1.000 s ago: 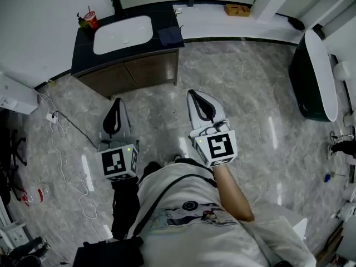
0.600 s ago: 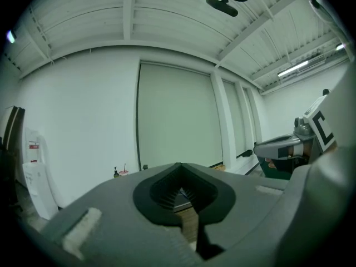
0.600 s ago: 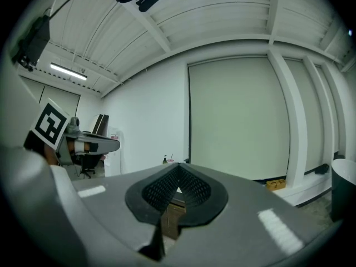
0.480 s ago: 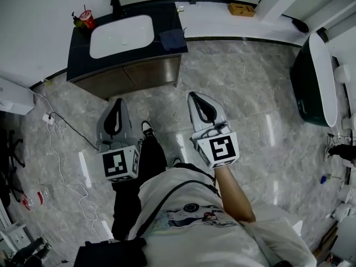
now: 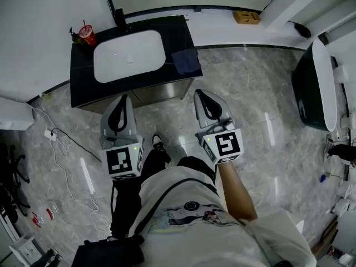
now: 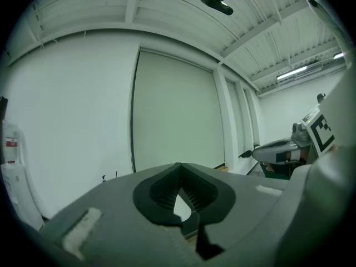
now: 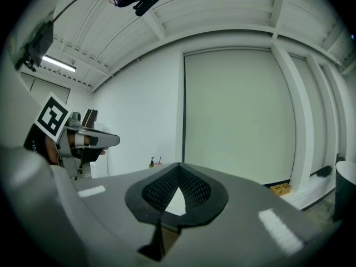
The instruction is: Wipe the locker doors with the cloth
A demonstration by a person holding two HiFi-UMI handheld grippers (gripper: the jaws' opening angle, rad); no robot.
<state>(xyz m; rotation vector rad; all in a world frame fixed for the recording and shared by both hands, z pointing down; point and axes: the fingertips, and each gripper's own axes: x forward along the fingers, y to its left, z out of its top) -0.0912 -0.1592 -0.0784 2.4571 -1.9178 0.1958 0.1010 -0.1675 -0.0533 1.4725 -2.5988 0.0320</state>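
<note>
I am holding my left gripper (image 5: 121, 102) and right gripper (image 5: 201, 96) in front of the table (image 5: 175, 29), both jaws pressed together on nothing. The dark cloth (image 5: 186, 62) is lying on the table just right of the sink (image 5: 129, 55). I am judging that the right jaws should spread wide first, then come down over a raised fold.
</note>
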